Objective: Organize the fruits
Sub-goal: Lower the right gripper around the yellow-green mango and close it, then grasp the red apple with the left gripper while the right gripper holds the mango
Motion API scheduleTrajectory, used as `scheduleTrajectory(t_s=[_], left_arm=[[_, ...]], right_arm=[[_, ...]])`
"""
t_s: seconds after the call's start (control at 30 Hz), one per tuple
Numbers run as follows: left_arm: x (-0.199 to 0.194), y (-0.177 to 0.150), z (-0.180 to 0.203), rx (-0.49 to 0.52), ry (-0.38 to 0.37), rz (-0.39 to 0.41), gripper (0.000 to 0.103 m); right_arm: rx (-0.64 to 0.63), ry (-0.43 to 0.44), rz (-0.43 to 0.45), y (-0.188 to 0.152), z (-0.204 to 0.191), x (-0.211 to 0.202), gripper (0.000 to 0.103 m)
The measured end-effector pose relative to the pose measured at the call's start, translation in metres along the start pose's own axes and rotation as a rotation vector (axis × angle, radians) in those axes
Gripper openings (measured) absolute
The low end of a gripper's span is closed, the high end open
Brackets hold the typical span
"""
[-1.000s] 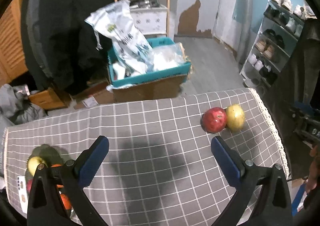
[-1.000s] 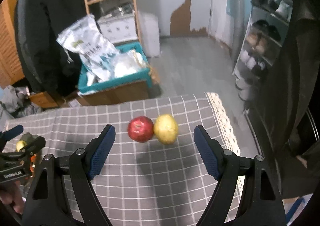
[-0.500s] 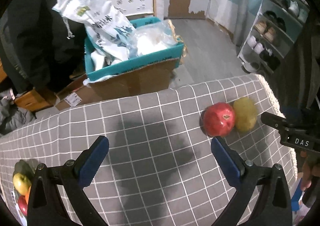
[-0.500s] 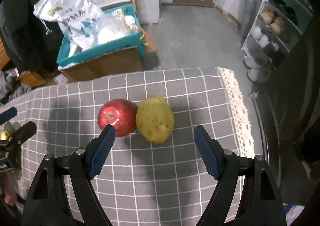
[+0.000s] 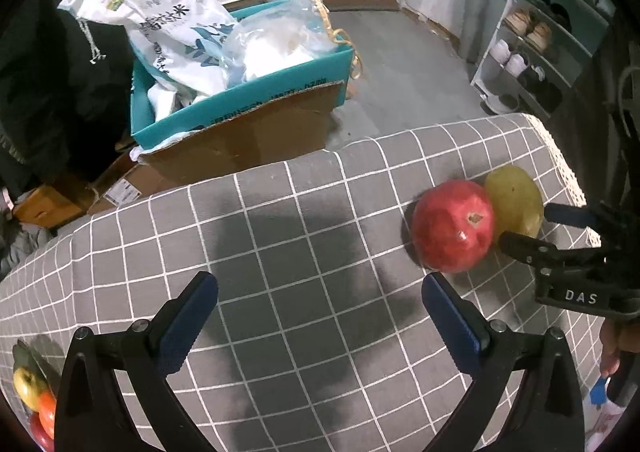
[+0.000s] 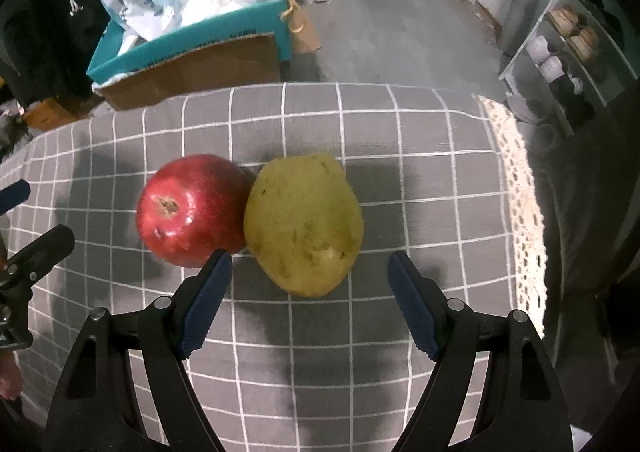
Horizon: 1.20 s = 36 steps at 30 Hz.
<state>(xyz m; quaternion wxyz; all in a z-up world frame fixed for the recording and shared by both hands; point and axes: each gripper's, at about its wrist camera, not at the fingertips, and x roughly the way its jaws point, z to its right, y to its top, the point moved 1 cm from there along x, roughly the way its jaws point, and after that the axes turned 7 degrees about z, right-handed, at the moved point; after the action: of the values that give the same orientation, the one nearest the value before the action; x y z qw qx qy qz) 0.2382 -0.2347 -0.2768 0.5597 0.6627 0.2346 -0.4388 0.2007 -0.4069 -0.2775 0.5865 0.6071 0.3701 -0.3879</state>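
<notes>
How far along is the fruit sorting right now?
Some fruit already sits in a pile at the table's left edge. Nothing is gripped: the right gripper is open around the yellow pear, the left gripper open and empty. The pear and red apple remain.

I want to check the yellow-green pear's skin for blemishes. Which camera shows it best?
The right wrist view: the pear lies whole and close, its brown specks plain. In the left wrist view it is smaller, partly hidden behind the red fruit and the right gripper.
</notes>
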Motion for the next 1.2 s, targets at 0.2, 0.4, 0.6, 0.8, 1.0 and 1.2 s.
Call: scheduleTrajectory(t_s=[0.2, 0.4, 0.6, 0.8, 1.0, 1.2], left_arm=[[0.008, 0.0, -0.002, 0.0, -0.014, -0.014, 0.103], [0.014, -0.003, 0.001, -0.009, -0.047, -0.027, 0.103], [0.017, -0.003, 0.009, -0.006, -0.076, -0.029, 0.103], [0.021, 0.001, 0.027, 0.003, -0.112, -0.032, 0.103], [0.032, 0.007, 0.049, 0.019, -0.139, -0.04, 0.103], [0.051, 0.009, 0.068, 0.017, -0.155, -0.069, 0.103]], right_arm=[[-0.008, 0.007, -0.015, 0.003, 0.003, 0.014, 0.077], [0.019, 0.072, -0.001, 0.005, 0.003, 0.018, 0.066], [0.024, 0.041, 0.013, -0.003, 0.003, 0.014, 0.066], [0.155, -0.004, 0.033, -0.011, 0.028, 0.004, 0.066], [0.238, -0.034, 0.07, -0.019, 0.047, -0.012, 0.065], [0.275, -0.023, 0.085, -0.027, 0.056, -0.017, 0.065]])
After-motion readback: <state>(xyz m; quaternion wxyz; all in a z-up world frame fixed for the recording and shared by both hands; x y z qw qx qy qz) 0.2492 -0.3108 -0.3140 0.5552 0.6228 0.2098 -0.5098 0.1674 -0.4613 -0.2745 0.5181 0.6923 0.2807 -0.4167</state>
